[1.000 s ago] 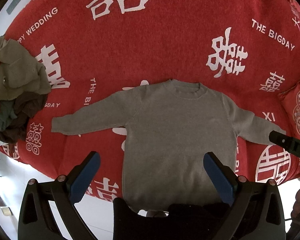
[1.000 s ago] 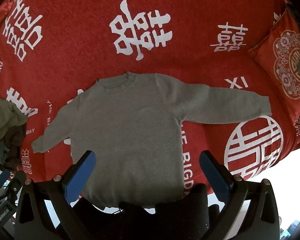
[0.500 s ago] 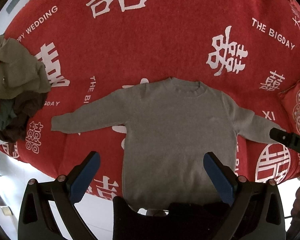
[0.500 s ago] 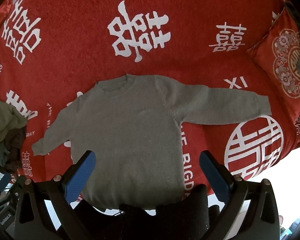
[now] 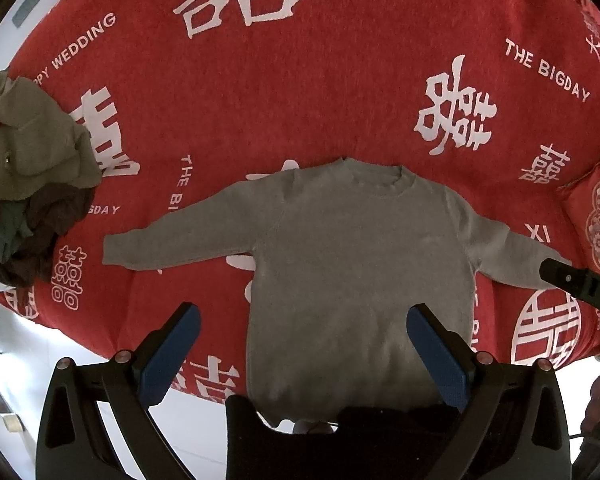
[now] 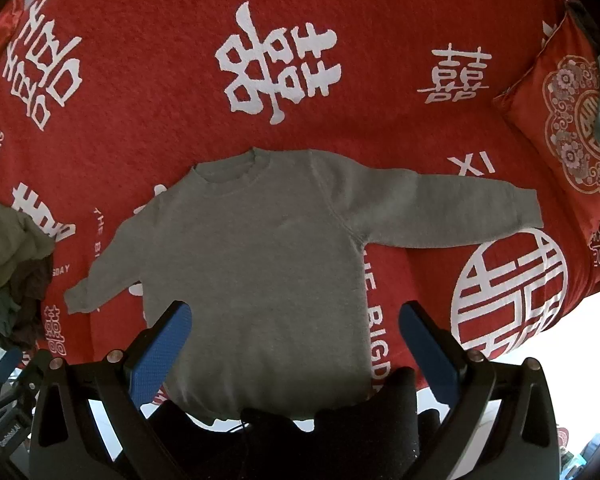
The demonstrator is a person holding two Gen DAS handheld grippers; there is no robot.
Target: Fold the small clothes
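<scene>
A small grey long-sleeved sweater (image 5: 360, 264) lies flat on the red blanket (image 5: 300, 80), neck away from me, both sleeves spread out; it also shows in the right wrist view (image 6: 256, 264). My left gripper (image 5: 303, 344) is open and empty, hovering above the sweater's lower hem. My right gripper (image 6: 295, 340) is open and empty, also above the hem. Part of the right gripper's body (image 5: 580, 284) shows at the right edge of the left wrist view, over the sweater's right cuff.
A pile of crumpled clothes (image 5: 24, 176) in olive, brown and green lies at the blanket's left edge, also in the right wrist view (image 6: 12, 256). A red embroidered cushion (image 6: 572, 128) sits at the right. The blanket's near edge drops to a white floor (image 5: 28, 344).
Both grippers have drifted slightly; the sweater sits a touch lower in the views. The sweater itself has not moved and both grippers stay open.
</scene>
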